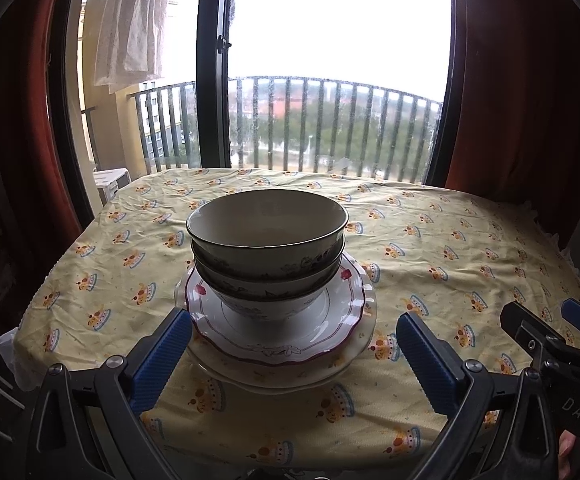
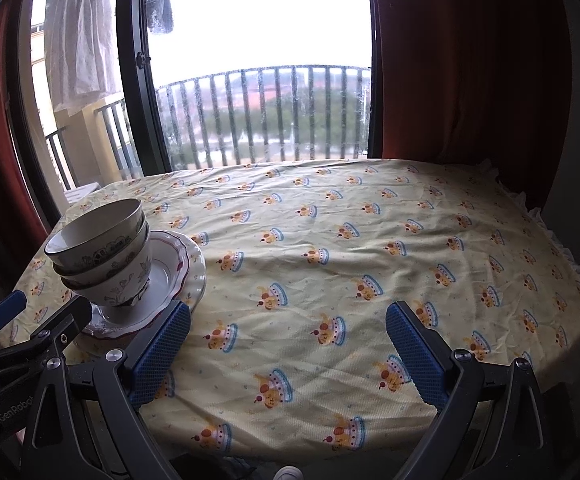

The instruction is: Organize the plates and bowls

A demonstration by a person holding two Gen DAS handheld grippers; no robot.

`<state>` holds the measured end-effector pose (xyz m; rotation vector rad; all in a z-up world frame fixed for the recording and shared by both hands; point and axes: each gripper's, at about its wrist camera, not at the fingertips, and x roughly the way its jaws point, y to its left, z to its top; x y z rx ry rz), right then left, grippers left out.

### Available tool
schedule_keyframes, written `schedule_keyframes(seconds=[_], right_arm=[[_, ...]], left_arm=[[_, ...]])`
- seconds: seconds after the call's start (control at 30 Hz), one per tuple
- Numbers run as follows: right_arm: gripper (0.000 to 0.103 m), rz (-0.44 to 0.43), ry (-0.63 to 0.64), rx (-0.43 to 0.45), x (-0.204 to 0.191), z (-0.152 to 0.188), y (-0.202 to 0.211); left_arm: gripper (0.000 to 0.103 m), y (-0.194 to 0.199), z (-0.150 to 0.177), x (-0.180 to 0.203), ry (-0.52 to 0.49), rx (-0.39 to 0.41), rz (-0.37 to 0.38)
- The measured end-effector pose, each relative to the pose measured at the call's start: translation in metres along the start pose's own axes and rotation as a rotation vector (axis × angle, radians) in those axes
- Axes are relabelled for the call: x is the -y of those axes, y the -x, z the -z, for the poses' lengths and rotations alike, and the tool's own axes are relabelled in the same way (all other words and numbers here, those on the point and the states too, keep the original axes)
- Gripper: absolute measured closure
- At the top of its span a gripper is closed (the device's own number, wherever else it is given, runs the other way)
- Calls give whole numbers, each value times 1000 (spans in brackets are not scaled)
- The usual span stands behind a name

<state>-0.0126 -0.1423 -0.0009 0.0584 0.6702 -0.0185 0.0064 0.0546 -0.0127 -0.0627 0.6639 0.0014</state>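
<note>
Three patterned white bowls (image 1: 266, 248) sit nested in a stack on a red-rimmed scalloped plate (image 1: 342, 312), which lies on a larger cream plate (image 1: 364, 346). The stack stands near the table's front edge, and also shows at the left of the right wrist view (image 2: 101, 256). My left gripper (image 1: 290, 340) is open and empty, its blue pads (image 1: 161, 360) either side of the plates' near edge, not touching. My right gripper (image 2: 287, 336) is open and empty over bare cloth to the right of the stack. It also shows at the right of the left wrist view (image 1: 546, 332).
The table wears a yellow cloth with a crown print (image 2: 370, 240). Behind it is a balcony window (image 1: 330, 80) with a railing, red curtains (image 1: 522, 80) on both sides, and a white plastic item (image 1: 109, 182) outside at left.
</note>
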Motion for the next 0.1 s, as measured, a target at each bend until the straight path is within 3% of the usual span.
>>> schedule_keyframes(seconds=[0.1], right_arm=[[4,4,-1,3,1,0,1]], left_arm=[[0,0,-1,3,-9,1,-3]])
